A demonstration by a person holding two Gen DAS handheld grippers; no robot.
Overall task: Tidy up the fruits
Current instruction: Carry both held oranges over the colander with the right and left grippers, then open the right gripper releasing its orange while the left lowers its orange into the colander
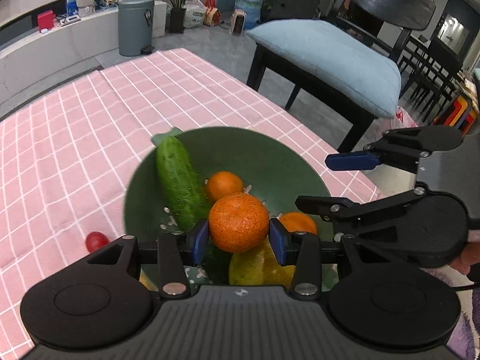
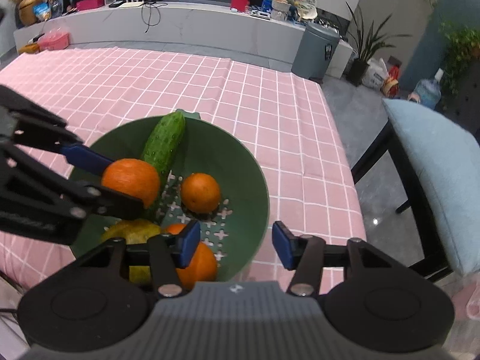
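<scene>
A green colander bowl [image 1: 270,162] [image 2: 240,168] sits on the pink checked tablecloth. My left gripper [image 1: 239,235] is shut on an orange tangerine [image 1: 238,222] [image 2: 130,180] and holds it just above the bowl. In the bowl lie a cucumber [image 1: 177,177] [image 2: 163,141], two more tangerines [image 1: 223,184] [image 1: 298,222], and a yellow-green pear [image 1: 258,267] [image 2: 132,231]. My right gripper [image 2: 237,246] is open and empty over the bowl's near right rim; it shows at the right in the left wrist view [image 1: 336,183].
A small red cherry tomato [image 1: 96,241] lies on the cloth left of the bowl. A black chair with a blue cushion [image 1: 327,60] [image 2: 438,156] stands off the table's right edge. A grey bin [image 1: 135,24] stands on the floor beyond.
</scene>
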